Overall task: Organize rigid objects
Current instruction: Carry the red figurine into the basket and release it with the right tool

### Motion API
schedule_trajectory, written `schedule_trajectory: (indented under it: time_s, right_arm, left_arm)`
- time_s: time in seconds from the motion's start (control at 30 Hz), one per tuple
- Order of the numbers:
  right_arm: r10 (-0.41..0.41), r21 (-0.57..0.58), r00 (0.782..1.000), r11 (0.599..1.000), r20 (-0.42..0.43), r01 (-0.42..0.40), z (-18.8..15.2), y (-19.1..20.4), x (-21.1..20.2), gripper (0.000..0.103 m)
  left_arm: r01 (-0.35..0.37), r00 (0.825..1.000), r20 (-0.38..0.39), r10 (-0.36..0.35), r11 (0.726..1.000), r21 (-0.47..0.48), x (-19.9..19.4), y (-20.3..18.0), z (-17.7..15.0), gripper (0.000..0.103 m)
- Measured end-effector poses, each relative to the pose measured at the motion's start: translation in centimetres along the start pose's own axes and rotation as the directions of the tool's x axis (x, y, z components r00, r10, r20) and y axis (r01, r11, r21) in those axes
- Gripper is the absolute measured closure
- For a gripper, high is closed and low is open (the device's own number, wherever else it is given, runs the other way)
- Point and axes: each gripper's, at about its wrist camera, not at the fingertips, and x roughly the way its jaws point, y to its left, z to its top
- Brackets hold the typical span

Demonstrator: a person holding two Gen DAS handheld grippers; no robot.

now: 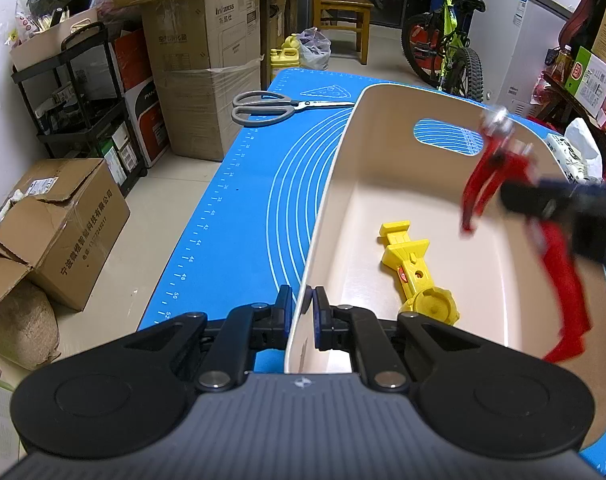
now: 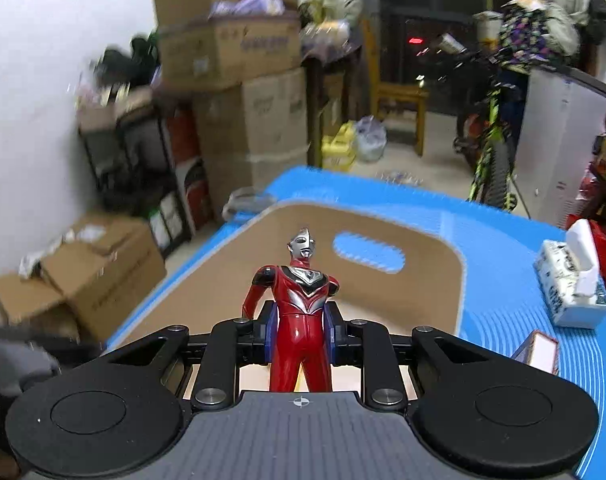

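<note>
Our left claw (image 1: 301, 312) is clenched on the near rim of the cream bin (image 1: 335, 184), 1 pad inside the wall and 1 outside. Our right claw (image 2: 301, 334) is clamped on the waist of a red and silver toy figure (image 2: 301, 304), which stands upright between its 2 pads, head away from us, above the bin's near end. From the left claw's view that figure is a red blur to the right, its legs partly hidden by the dark right claw. Ahead of the left claw, inside the bin, lies a yellow toy (image 1: 417, 268). Gray scissors (image 1: 271, 107) lie far ahead to the left on the blue mat (image 1: 231, 200).
</note>
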Motion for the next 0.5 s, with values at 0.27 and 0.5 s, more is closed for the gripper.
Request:
schedule_trajectory:
  time_s: [0.27,0.5]
  right_arm:
    - [-0.002,-0.065,0.981,0.998,-0.194,-0.011,-2.0,1.2,3.0,0.07]
    - [0.007,-0.078,0.977,0.997,-0.213,-0.024,-2.6,1.2,2.4,0.049]
  left_arm:
    - [0.0,1.0,0.0,0.0,1.0,0.002,0.0,0.0,0.0,0.091]
    - [0.001,1.0,0.001,-0.001,1.0,0.004,0.0,0.2,0.0,0.091]
